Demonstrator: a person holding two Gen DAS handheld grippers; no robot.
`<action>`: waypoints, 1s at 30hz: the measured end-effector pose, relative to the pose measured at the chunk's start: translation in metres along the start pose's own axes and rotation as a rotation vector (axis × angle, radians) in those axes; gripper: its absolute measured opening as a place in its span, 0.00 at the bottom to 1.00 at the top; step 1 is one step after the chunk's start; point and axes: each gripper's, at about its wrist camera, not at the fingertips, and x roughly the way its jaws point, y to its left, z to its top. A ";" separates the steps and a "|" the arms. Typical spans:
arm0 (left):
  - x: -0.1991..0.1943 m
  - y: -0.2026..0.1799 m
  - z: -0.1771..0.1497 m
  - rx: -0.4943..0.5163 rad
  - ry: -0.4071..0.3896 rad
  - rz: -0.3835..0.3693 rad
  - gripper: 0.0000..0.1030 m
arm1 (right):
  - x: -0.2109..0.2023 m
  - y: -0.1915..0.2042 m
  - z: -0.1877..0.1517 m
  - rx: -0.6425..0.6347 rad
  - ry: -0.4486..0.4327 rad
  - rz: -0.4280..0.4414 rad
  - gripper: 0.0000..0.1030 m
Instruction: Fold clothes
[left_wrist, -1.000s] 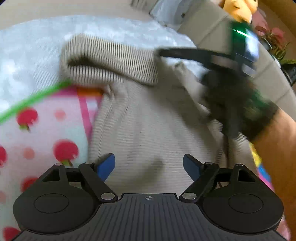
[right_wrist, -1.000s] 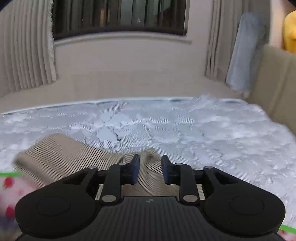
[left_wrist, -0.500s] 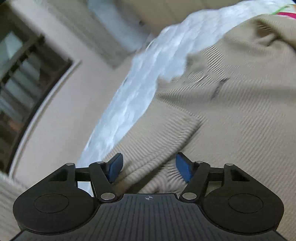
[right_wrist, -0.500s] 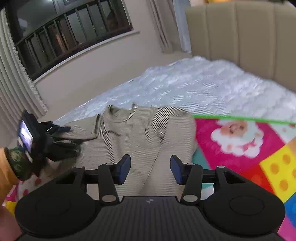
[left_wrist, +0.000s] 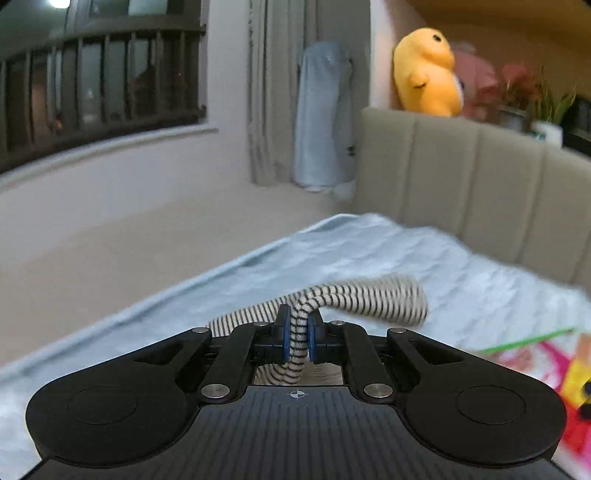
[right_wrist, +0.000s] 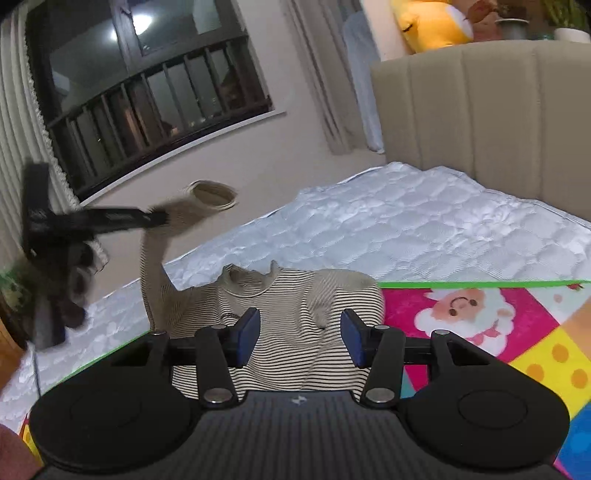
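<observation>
Now clamped tight on the sleeve (left_wrist: 295, 347) and lifting it off the bed (left_wrist: 424, 258): left hand-held gripper (left_wrist: 296, 334), open half a second ago. Wider apart now, holding nothing: right hand-held gripper (right_wrist: 297, 338), over the sweater (right_wrist: 288, 314) on the mat (right_wrist: 480, 317). Headboard (right_wrist: 480, 110) behind, plush (left_wrist: 424, 74) on top.

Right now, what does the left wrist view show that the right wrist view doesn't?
Left wrist only: the left gripper up close, shut on the sleeve.
Right wrist only: the right gripper, open over the shirt body, the collar and the play mat picture.
Both: the raised sleeve, mattress, headboard, yellow plush and window.
</observation>
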 end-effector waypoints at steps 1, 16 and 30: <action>0.008 -0.010 -0.006 -0.006 -0.001 -0.008 0.11 | -0.001 -0.001 -0.001 0.004 -0.001 -0.005 0.47; 0.043 -0.024 -0.104 -0.005 0.282 -0.051 0.75 | 0.028 -0.012 -0.020 0.042 0.159 -0.037 0.54; -0.033 0.051 -0.123 -0.372 0.282 -0.073 0.93 | 0.022 0.018 -0.080 0.355 0.337 -0.227 0.54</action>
